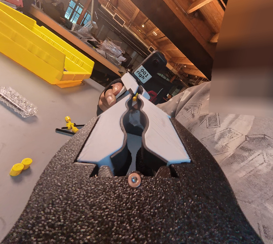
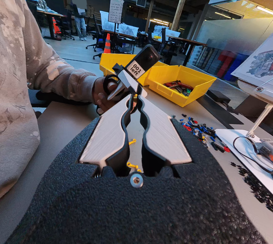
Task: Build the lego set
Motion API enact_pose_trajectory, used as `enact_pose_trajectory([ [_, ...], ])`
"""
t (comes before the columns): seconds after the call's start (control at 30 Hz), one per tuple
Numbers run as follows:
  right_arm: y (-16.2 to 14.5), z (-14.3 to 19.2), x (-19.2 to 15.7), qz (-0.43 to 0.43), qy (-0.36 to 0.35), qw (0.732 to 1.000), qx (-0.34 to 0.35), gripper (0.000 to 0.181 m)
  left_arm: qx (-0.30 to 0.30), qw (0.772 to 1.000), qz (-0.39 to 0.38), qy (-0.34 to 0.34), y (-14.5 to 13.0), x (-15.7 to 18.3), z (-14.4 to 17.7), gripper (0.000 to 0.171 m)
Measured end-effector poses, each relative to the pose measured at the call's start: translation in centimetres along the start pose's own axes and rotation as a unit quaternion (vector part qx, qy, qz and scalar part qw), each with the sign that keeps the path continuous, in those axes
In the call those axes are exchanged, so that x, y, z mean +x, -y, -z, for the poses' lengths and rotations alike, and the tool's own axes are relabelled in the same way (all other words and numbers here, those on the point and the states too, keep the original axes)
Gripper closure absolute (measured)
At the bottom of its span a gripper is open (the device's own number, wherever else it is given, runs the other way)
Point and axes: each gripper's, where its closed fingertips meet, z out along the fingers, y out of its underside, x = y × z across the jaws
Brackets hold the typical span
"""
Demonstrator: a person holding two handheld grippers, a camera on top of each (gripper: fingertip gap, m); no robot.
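both grippers, left (image 1: 134,99) & right (image 2: 135,96), tips nearly closed on small yellow piece (image 1: 134,99), mostly hidden

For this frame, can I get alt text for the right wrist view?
Two handheld grippers meet tip to tip above a grey table, both pinching a small yellow piece: the right gripper in the foreground, the left gripper facing it. Behind sit yellow bins; small loose parts lie scattered to the right.
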Motion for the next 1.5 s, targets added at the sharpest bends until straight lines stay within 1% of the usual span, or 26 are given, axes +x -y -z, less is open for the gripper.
enact_pose_trajectory([
  [0.13, 0.8, 0.3, -0.1, -0.052, 0.024, 0.998, 0.030, 0.178, -0.030, 0.997, -0.071, 0.020, -0.2, 0.4, 0.2, 0.165],
  [0.27, 0.9, 0.3, -0.4, -0.083, 0.046, 0.995, 0.041, 0.178, -0.046, 0.991, -0.119, 0.035, -0.3, 0.8, 0.0, 0.163],
  [0.4, 0.9, 0.1, -0.8, -0.105, 0.065, 0.991, 0.044, 0.178, -0.058, 0.986, -0.150, 0.041, -0.5, 1.1, 0.0, 0.166],
  [0.57, 0.4, 0.1, -0.9, -0.102, 0.071, 0.992, 0.031, 0.178, -0.087, 0.976, -0.189, 0.066, -0.9, 0.8, 0.1, 0.167],
  [0.8, 0.1, 0.1, -1.1, -0.081, 0.071, 0.994, 0.024, 0.177, -0.105, 0.969, -0.212, 0.078, -1.3, 0.6, 0.1, 0.167],
  [0.93, -0.3, 0.0, -1.0, -0.074, 0.066, 0.995, 0.011, 0.178, -0.115, 0.968, -0.206, 0.084, -1.4, 0.3, 0.3, 0.167],
  [1.0, -0.9, 0.0, -0.6, -0.068, 0.059, 0.996, -0.004, 0.178, -0.130, 0.964, -0.210, 0.099, -1.6, -0.4, 0.7, 0.166],
  [1.07, -1.3, 0.7, 0.7, -0.071, 0.040, 0.997, -0.012, 0.178, -0.163, 0.956, -0.214, 0.116, -2.3, -1.3, 1.4, 0.166],
  [1.1, -1.6, 1.2, 1.5, -0.073, 0.031, 0.997, -0.020, 0.178, -0.192, 0.950, -0.210, 0.126, -3.1, -1.9, 1.9, 0.166],
  [1.17, -2.7, 2.3, 3.0, -0.056, 0.007, 0.997, -0.052, 0.178, -0.271, 0.928, -0.208, 0.147, -5.6, -3.4, 2.8, 0.165],
  [1.23, -3.8, 2.8, 3.7, -0.043, -0.006, 0.996, -0.080, 0.178, -0.350, 0.897, -0.211, 0.166, -8.2, -4.7, 3.4, 0.162],
  [1.3, -4.6, 2.8, 3.7, -0.044, -0.003, 0.994, -0.096, 0.178, -0.416, 0.862, -0.223, 0.185, -10.1, -5.8, 4.0, 0.159],
  [1.4, -5.8, 2.7, 3.5, -0.036, 0.000, 0.991, -0.126, 0.178, -0.483, 0.819, -0.234, 0.204, -11.3, -6.8, 4.5, 0.153],
  [1.5, -6.2, 2.6, 3.3, -0.036, 0.005, 0.990, -0.137, 0.177, -0.530, 0.785, -0.246, 0.206, -11.7, -7.2, 4.5, 0.152],
])
